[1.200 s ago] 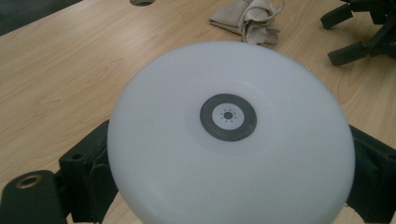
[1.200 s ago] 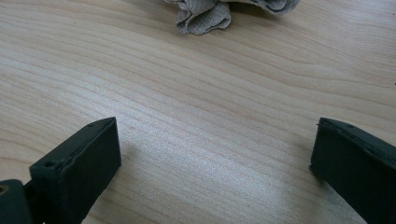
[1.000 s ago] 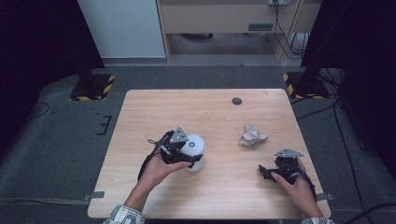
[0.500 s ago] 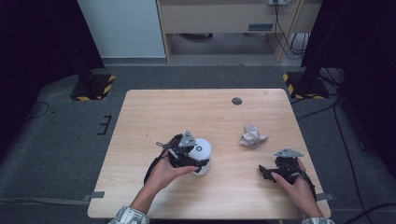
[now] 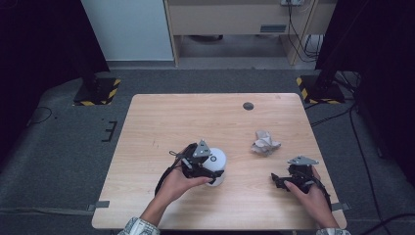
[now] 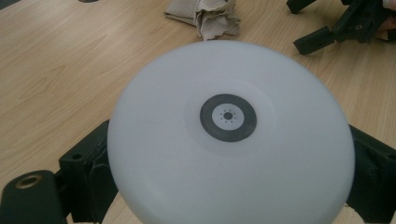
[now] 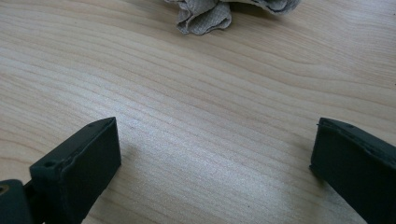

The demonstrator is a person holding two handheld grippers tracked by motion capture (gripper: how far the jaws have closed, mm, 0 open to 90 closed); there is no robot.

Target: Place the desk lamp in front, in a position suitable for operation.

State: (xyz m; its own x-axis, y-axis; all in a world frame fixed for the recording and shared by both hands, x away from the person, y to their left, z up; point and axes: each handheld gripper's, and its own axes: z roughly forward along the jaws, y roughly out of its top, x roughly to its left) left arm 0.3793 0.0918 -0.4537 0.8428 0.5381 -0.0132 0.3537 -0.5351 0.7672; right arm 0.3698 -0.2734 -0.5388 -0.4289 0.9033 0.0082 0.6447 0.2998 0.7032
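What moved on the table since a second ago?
The left gripper, shut on the white round object, carried it a little to the right and toward the person. The right gripper stayed open and resting near the table's right edge, and the crumpled paper did not move.

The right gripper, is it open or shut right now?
Open. In its own view the right gripper has its two black jaws set wide apart over bare wooden table, with nothing between them.

White bowl (image 5: pixel 216 163) and left gripper (image 5: pixel 208 169) farther right.
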